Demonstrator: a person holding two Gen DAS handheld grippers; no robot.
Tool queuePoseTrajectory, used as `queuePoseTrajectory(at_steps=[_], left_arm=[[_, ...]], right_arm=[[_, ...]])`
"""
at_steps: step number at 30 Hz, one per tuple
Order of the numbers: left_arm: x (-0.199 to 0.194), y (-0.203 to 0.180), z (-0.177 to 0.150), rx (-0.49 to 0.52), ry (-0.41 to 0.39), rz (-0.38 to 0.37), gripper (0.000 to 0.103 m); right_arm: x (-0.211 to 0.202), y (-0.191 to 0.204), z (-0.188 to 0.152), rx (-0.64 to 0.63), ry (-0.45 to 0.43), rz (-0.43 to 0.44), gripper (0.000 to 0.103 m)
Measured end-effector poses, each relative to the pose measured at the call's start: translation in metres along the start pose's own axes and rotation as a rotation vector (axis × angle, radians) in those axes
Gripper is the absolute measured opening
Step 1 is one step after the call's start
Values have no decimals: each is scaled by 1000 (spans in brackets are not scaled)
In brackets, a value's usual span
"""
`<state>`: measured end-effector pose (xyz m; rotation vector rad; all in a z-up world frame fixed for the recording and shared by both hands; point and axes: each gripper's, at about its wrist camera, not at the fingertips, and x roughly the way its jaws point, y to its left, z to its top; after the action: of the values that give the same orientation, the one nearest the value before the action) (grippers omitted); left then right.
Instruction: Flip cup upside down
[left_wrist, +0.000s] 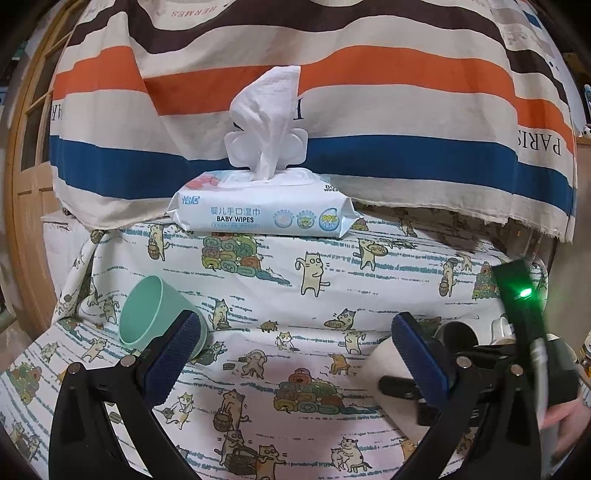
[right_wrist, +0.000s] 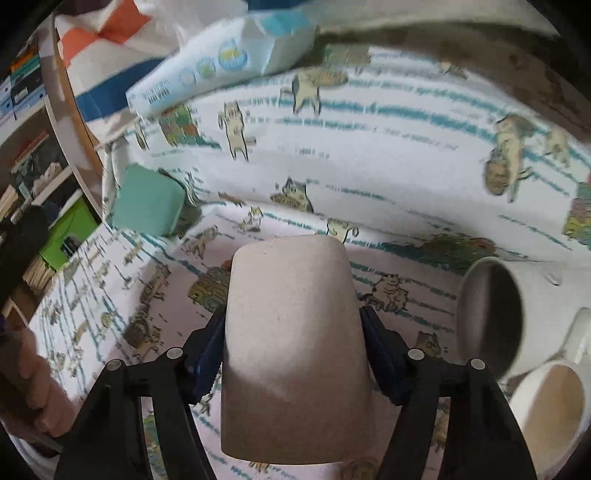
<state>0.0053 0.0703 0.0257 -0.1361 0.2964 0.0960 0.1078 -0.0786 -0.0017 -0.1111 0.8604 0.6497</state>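
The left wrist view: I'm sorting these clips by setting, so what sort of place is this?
Probably a home room. A table under a cat-print cloth holds a pack of baby wipes, a striped sheet hangs behind, and a wooden door stands at the left.

My right view is motion-blurred, so the wipes pack (right_wrist: 221, 70) print is unreadable. The left hand-held gripper (left_wrist: 295, 354) finger (left_wrist: 177, 354) hides the green cup's (left_wrist: 147, 314) base. The near mug (right_wrist: 546, 413) is cut off at the right edge.
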Motion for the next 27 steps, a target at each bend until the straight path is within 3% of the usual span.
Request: queuePoseTrajectory(at_steps=[4,11,16,20,27], left_arm=[[0,2,1,-10,3,-2,103],[0,4,1,-23,3,5,103],[0,2,0,-3,-1,12,103],[-2,-4,-3,31,-25,48,103],[-9,-12,-2,87,-73,70,103]], right_arm=[[-25,-3,-1,65,-3,-30,70],[-47,-14,-18,174,42,-159,70],[-38,-30,-31,279,64,-135,70],[-28,-36,-39,336,95,-165,69],[-31,-24,-35,296,74,-166,69]])
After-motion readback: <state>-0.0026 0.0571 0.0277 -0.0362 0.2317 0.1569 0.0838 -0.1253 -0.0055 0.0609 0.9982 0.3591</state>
